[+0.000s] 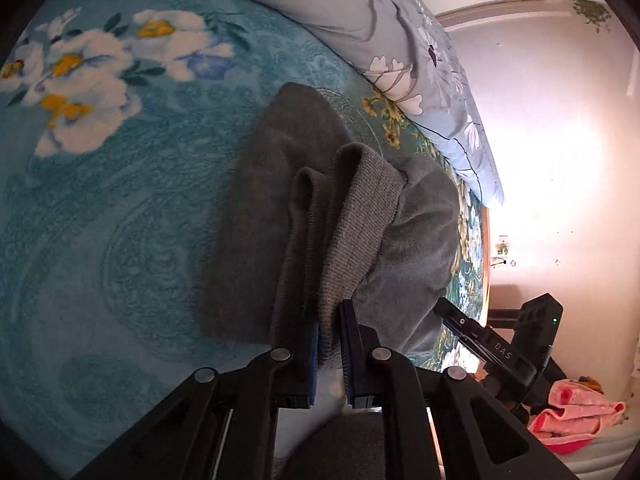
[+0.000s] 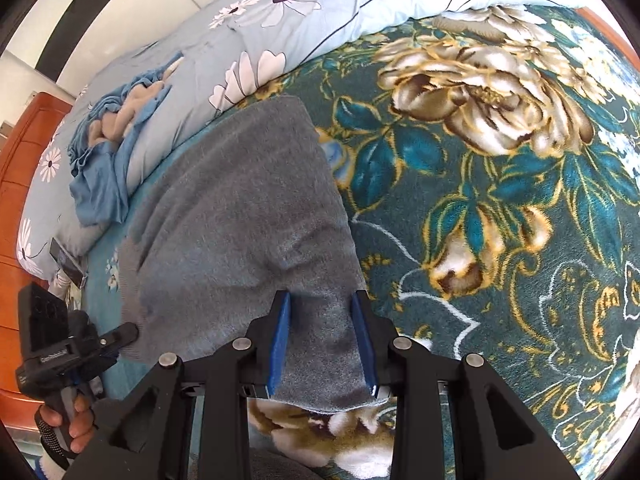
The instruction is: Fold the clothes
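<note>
A grey knit garment [image 1: 280, 216] lies on the teal floral blanket [image 1: 120, 208]. My left gripper [image 1: 329, 314] is shut on a bunched, ribbed edge of the garment, lifted into folds. In the right wrist view the garment [image 2: 240, 216] spreads flat over the blanket [image 2: 500, 240]. My right gripper [image 2: 323, 300] is open, its blue-padded fingers [image 2: 282, 340] standing apart over the garment's near corner. The left gripper [image 2: 120, 334] shows at the garment's left edge, held by a hand. The right gripper [image 1: 480, 340] shows at the lower right of the left wrist view.
A pale blue flowered duvet [image 2: 300, 12] lies along the far side of the bed, with a crumpled blue cloth [image 2: 108, 160] on it. An orange wooden headboard [image 2: 24, 168] stands at the left. A pink cloth [image 1: 576, 416] lies beyond the bed edge.
</note>
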Available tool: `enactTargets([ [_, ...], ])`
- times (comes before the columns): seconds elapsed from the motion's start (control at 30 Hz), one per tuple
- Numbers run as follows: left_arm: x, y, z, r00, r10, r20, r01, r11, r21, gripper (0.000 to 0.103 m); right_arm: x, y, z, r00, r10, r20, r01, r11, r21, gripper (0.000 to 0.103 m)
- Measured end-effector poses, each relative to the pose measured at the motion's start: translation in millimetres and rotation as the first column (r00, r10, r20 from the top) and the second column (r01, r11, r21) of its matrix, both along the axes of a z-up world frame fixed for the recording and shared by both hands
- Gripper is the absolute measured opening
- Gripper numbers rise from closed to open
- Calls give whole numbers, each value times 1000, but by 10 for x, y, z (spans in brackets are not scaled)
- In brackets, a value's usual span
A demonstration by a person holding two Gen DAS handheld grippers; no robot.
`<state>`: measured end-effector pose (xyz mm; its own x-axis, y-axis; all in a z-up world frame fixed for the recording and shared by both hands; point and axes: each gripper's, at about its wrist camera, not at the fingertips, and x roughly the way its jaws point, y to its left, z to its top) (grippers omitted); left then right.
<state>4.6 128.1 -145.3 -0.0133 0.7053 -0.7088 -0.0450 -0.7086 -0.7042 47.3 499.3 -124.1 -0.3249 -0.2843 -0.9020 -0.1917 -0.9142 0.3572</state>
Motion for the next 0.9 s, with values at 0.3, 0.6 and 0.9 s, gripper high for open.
enactTargets([
  [0.3, -46, 147, -17, 995, -71, 67, 79, 991, -110, 59, -3, 41, -58, 1000, -6, 10, 6, 1000, -2, 33],
  [0.6, -101, 194, 30, 998, -34, 47, 34, 999, 7, 37, -14, 30, -48, 1000, 13, 15, -13, 1000, 10, 33],
  [0.9, -238, 180, 598, 982, -85, -166, 85, 996, -7, 11, -25, 23, 96, 999, 39, -17, -39, 999, -2, 33],
])
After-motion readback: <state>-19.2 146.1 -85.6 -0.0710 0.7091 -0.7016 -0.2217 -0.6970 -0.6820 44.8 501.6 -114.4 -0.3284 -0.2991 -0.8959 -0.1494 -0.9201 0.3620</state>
